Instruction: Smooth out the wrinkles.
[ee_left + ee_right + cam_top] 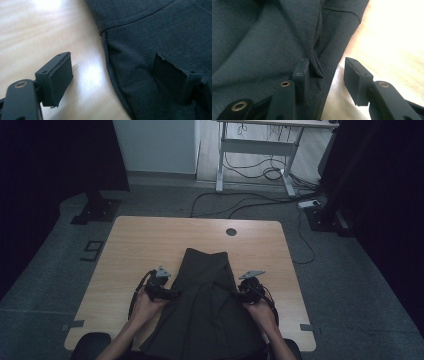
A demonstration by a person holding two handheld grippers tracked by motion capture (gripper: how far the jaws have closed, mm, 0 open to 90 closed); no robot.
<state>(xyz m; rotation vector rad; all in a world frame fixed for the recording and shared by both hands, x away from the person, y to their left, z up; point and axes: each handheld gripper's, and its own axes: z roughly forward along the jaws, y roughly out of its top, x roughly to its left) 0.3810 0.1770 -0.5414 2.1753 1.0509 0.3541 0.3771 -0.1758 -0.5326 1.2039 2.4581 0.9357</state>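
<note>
A dark grey garment (205, 305) lies lengthwise on the wooden table (135, 245), its near end hanging over the front edge. My left gripper (169, 293) sits at the garment's left edge, open: one jaw is over bare wood, the other over the cloth (140, 50), with the hemmed edge running between them. At the right edge my right gripper (239, 295) is open too. Its left jaw rests against a fold of the cloth (262, 45) and its right jaw is over the table (392, 47).
A small round dark hole (231, 232) sits near the table's far edge. Beyond the table are cables on the floor (250, 202) and a white desk frame (257, 150). Dark curtains hang at both sides.
</note>
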